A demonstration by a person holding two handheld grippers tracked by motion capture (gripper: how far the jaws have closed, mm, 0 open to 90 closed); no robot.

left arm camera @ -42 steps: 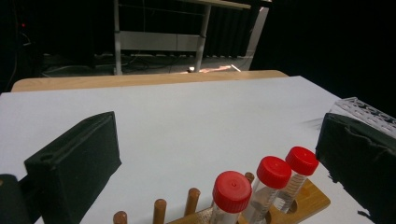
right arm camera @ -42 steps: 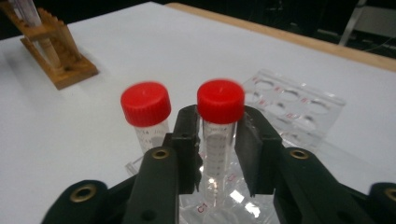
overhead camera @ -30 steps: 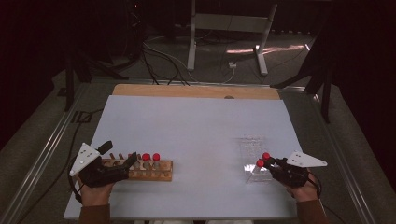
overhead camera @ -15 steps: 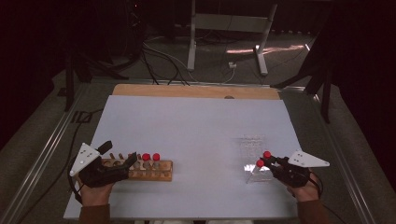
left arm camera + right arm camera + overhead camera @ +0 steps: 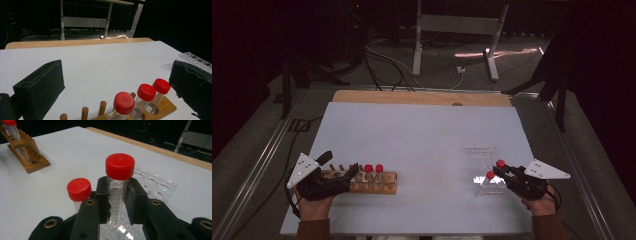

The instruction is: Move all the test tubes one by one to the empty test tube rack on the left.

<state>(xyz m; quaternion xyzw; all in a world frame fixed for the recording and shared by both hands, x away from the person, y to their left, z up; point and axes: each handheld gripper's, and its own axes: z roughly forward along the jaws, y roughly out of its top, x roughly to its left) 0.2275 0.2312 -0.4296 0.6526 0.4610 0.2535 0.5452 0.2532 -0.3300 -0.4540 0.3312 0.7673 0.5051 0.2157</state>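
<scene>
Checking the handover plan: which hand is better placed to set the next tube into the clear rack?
Right. The right gripper is shut on a red-capped tube, upright just above the clear rack, beside a tube already seated. The left gripper sits open by the wooden rack, far across the table.

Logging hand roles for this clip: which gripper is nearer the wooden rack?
Left. The left gripper straddles the wooden rack with open jaws; the right gripper is across the table, shut on a red-capped tube.

A dark room is surrounding the pale surface [image 5: 422,135]; cables [image 5: 382,57] are trailing across grey floor [image 5: 522,65] beneath a metal stand [image 5: 457,30].
</scene>
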